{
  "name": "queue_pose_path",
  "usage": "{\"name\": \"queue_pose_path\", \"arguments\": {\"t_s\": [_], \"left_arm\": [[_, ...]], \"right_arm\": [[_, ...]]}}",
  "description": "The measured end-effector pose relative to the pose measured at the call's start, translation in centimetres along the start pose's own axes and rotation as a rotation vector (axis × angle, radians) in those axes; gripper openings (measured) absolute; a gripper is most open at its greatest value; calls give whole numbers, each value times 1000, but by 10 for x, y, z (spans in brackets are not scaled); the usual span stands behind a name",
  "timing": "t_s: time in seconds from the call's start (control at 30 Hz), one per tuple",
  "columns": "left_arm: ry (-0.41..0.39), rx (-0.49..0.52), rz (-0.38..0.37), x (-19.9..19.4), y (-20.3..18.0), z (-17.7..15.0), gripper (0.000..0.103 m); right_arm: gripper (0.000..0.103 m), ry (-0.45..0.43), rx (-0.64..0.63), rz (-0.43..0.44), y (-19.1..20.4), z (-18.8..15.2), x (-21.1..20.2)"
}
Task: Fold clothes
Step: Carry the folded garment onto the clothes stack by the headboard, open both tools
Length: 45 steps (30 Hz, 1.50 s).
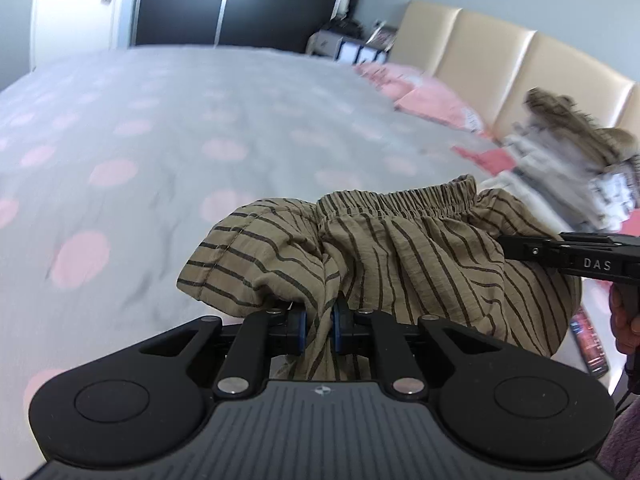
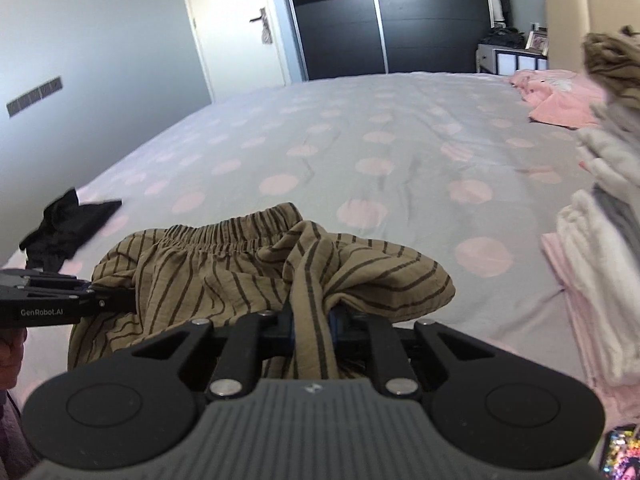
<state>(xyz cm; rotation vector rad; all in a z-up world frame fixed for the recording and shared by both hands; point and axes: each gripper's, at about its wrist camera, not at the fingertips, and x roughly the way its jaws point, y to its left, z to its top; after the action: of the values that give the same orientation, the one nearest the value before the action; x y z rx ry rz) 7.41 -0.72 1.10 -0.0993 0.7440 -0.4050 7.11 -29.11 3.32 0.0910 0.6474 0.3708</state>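
A pair of brown striped shorts (image 1: 400,248) with an elastic waistband is bunched up and held above the bed. My left gripper (image 1: 319,326) is shut on a fold of the cloth, which runs down between its blue pads. My right gripper (image 2: 311,326) is shut on another fold of the same shorts (image 2: 224,272). In the left wrist view the right gripper (image 1: 505,249) comes in from the right edge. The left gripper (image 2: 120,300) enters from the left edge of the right wrist view; its tips are buried in the cloth.
The bed (image 2: 360,128) has a grey sheet with pink dots. A heap of clothes (image 2: 600,200) and pink garments (image 2: 556,100) lie at the right by the beige headboard (image 1: 480,52). A black garment (image 2: 68,224) lies at the left edge. Behind stand a wardrobe (image 2: 380,20) and a door (image 2: 228,28).
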Motion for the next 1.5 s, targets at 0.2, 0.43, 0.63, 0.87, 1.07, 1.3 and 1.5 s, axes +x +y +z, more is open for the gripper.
{"name": "queue_pose_path", "arguments": {"t_s": [0.2, 0.43, 0.63, 0.87, 1.07, 1.3, 1.5], "left_arm": [[-41, 71, -79, -17, -42, 26, 9], [-149, 198, -244, -55, -108, 82, 9], [-251, 336, -374, -68, -187, 150, 9], [-328, 484, -422, -48, -290, 201, 9], [-312, 499, -447, -14, -336, 214, 9], [-256, 521, -427, 24, -362, 219, 9], [-160, 542, -374, 75, -364, 221, 9]], "right_arm": [[15, -65, 32, -39, -25, 12, -55], [15, -203, 47, -97, -63, 48, -157], [15, -297, 8, -212, -100, 99, -246], [15, -386, -11, -338, -159, 146, -306], [16, -395, 17, -378, -216, 159, -317], [16, -353, 65, -383, -280, 169, -290], [19, -283, 117, -367, -328, 169, -233]]}}
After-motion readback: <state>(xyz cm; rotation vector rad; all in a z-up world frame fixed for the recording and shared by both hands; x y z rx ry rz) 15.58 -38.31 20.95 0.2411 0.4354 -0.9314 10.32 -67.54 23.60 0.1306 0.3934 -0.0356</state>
